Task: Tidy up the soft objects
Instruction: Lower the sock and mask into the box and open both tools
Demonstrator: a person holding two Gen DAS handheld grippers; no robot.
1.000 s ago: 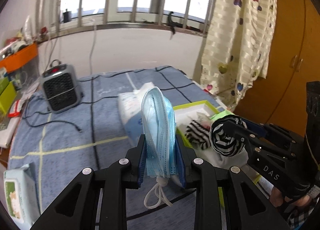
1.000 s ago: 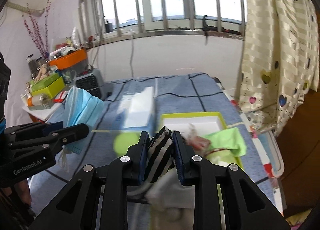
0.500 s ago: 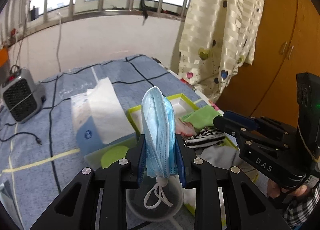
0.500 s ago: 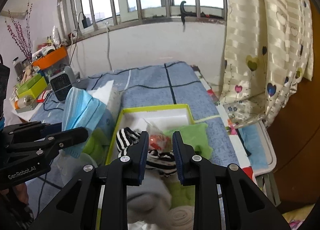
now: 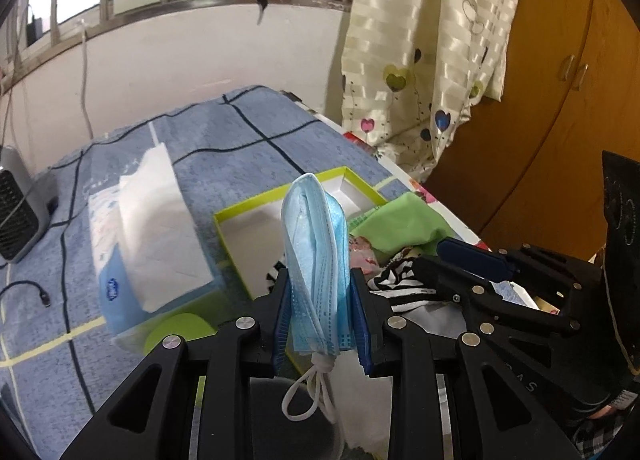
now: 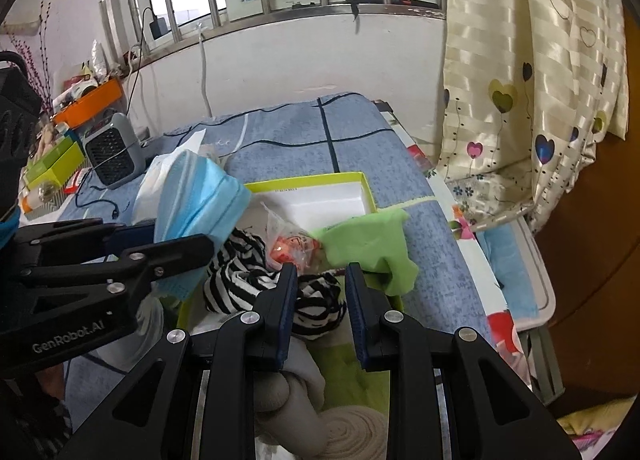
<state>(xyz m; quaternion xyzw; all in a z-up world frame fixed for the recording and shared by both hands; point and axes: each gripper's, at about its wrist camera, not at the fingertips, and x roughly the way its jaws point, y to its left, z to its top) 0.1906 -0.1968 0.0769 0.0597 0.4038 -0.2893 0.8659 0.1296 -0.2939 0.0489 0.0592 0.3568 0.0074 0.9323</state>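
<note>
Mask, blue pleated disposable face mask (image 5: pixel 316 272), pinched upright between left gripper (image 5: pixel 320 316) fingers, folded in a bunch, white ear loops dangling at 6 o'clock below the pads. Held high over the near edge of the lime-rimmed white cardboard box (image 5: pixel 256 238), likely carried for a drop into it. White tissue pack with blue print (image 5: pixel 148 236) sits at 9 o'clock of the box on the blue checked table cover (image 5: pixel 224 147). Green cloth (image 5: pixel 400 223) drapes over the box's 3 o'clock rim. Black-and-white striped sock (image 5: pixel 400 292) lies in the box under the right tool.

Versus 1 s ago in this view: the striped sock was clamped in the right tool and lifted; now it lies in the box. Camera has swung toward the box, and the grey heater has slid to the far left edge. Mask grip unchanged.

Right wrist view: right gripper (image 6: pixel 320 308) fingers spread, nothing between them, hovering just above the striped sock (image 6: pixel 256 272), which lies loose in the box (image 6: pixel 320 179) beside a clear bag with red contents (image 6: pixel 288 244). Looks like a release just done. Grey rolled socks (image 6: pixel 320 412) at 6 o'clock. Left tool with mask (image 6: pixel 196 195) at 9 o'clock. A second ago these fingers were shut on the sock.
</note>
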